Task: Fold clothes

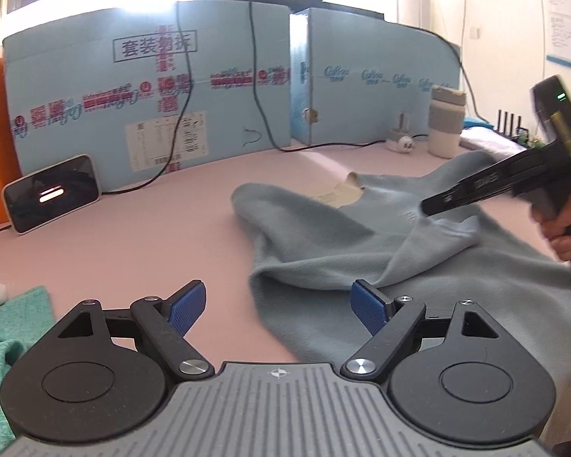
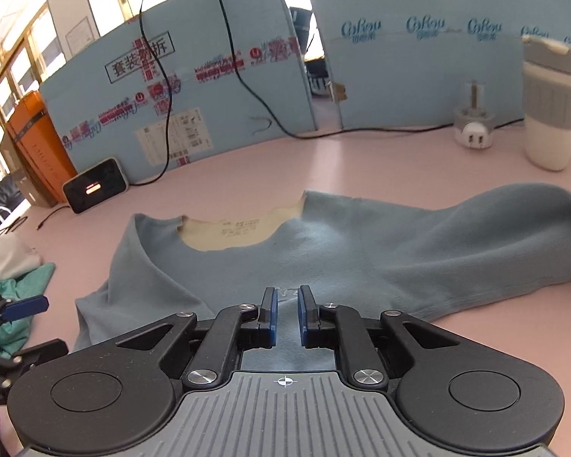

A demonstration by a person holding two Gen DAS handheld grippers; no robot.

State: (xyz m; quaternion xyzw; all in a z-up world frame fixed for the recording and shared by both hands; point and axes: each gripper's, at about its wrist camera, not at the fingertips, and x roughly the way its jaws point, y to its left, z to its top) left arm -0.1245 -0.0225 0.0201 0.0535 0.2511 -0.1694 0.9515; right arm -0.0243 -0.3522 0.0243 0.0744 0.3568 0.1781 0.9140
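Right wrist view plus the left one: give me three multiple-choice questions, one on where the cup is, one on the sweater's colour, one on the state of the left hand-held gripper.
1. Where does the cup stand?
A on the floor
B on the table, beyond the sweater
C on a chair

2. What colour is the sweater?
A light blue
B orange
C black

3. How is the left hand-held gripper?
A shut on the sweater
B shut on the cup
C open and empty

Key:
1 B: the cup stands upright on the pink table, behind the sweater.
2 A: the sweater's fabric is light blue in both views.
3 C: the gripper's blue pads stand far apart with nothing gripped between them.
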